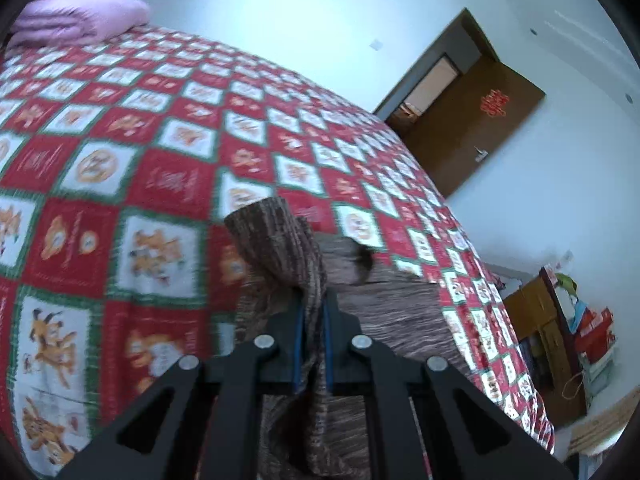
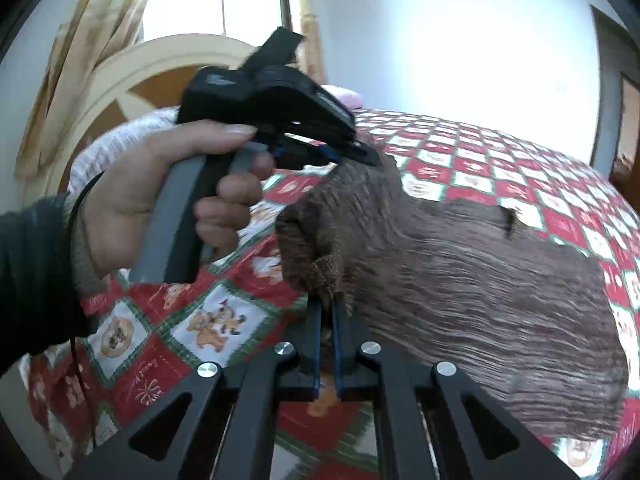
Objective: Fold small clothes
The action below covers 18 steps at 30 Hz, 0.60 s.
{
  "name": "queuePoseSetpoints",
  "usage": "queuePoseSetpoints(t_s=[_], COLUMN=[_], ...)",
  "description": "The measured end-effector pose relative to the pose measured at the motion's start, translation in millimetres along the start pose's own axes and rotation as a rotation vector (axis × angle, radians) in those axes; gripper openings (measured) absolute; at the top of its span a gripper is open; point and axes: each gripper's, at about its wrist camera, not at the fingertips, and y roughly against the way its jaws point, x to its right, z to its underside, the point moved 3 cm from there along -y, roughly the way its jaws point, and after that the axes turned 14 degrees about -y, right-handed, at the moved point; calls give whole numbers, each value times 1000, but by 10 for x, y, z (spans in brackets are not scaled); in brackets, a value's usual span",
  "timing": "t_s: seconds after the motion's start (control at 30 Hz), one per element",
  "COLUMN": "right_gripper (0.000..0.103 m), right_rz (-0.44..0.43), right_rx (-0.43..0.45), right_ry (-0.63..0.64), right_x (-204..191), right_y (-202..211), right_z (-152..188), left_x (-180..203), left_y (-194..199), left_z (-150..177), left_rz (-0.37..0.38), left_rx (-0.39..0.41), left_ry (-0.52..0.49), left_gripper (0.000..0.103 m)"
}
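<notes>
A small brown knit garment (image 2: 480, 280) lies partly on the red, white and green patterned bedspread (image 2: 208, 328). Its near edge is lifted off the bed. My left gripper (image 1: 313, 300) is shut on a bunched fold of the brown knit garment (image 1: 280, 236), which stands up above the fingers. My right gripper (image 2: 326, 304) is shut on another bunched corner of the cloth. In the right wrist view the left gripper (image 2: 366, 152) is seen from the side, held by a hand (image 2: 160, 184), with its tips in the garment's far edge.
The bedspread (image 1: 160, 128) covers a wide bed. A folded pink blanket (image 1: 80, 16) lies at the bed's far end. An open brown door (image 1: 472, 120) and wooden furniture with boxes (image 1: 568, 332) stand to the right. A curved headboard (image 2: 120, 92) and curtains (image 2: 92, 40) are behind the hand.
</notes>
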Motion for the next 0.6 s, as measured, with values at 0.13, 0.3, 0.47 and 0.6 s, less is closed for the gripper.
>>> queuePoseSetpoints(t_s=[0.13, 0.3, 0.47, 0.6], right_gripper=[4, 4, 3, 3], right_rz=[9, 27, 46, 57], right_rx=[23, 38, 52, 60], right_ry=[-71, -137, -186, -231], right_x=[303, 645, 930, 1160], right_y=[178, 361, 546, 689], right_z=[-48, -64, -72, -77], left_x=[221, 487, 808, 1029], left_y=[-90, -282, -472, -646], left_z=[-96, -165, -203, -226], left_rz=[9, 28, 55, 70], left_rx=[3, -4, -15, -33], left_ry=[-27, -45, -85, -118], left_gripper=[8, 8, 8, 8])
